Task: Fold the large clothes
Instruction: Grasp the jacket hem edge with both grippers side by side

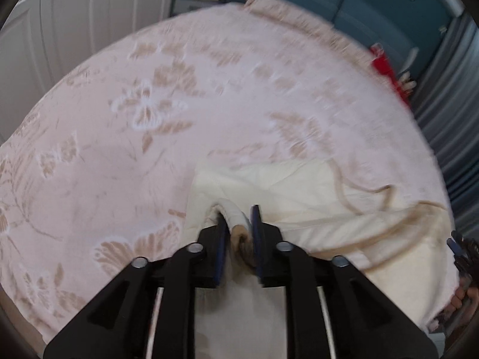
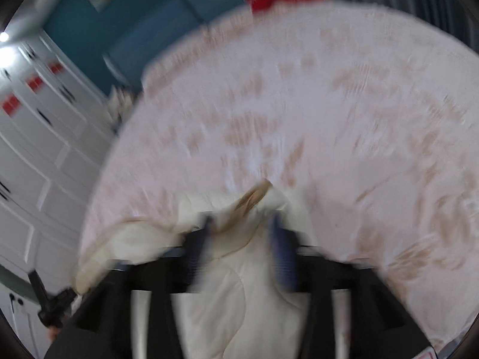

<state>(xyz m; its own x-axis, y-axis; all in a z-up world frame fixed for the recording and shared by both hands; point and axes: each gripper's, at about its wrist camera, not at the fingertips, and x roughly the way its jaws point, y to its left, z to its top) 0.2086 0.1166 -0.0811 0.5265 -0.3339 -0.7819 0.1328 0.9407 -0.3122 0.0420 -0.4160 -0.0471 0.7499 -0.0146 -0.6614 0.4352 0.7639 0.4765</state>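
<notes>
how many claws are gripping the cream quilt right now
2: the left claw pinches the cream quilt at its tan edge; the right claw has quilt between its fingers, though blur hides its closure.

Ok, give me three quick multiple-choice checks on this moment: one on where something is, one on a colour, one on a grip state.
1. Where does the red item lie?
A. at the far edge of the bed
B. between the left fingers
C. on the white doors

2. What colour is the garment being folded?
A. navy
B. cream with tan trim
C. green

3. What is the left gripper doing?
A. hanging open over bare bedspread
B. shut on a tan-edged fold of the garment
C. gripping the red item

Answers: 1 A, it peeks past the floral bedspread's far edge. 2 B, pale quilted fabric with tan binding. 3 B, fabric sits pinched between its fingers.
</notes>
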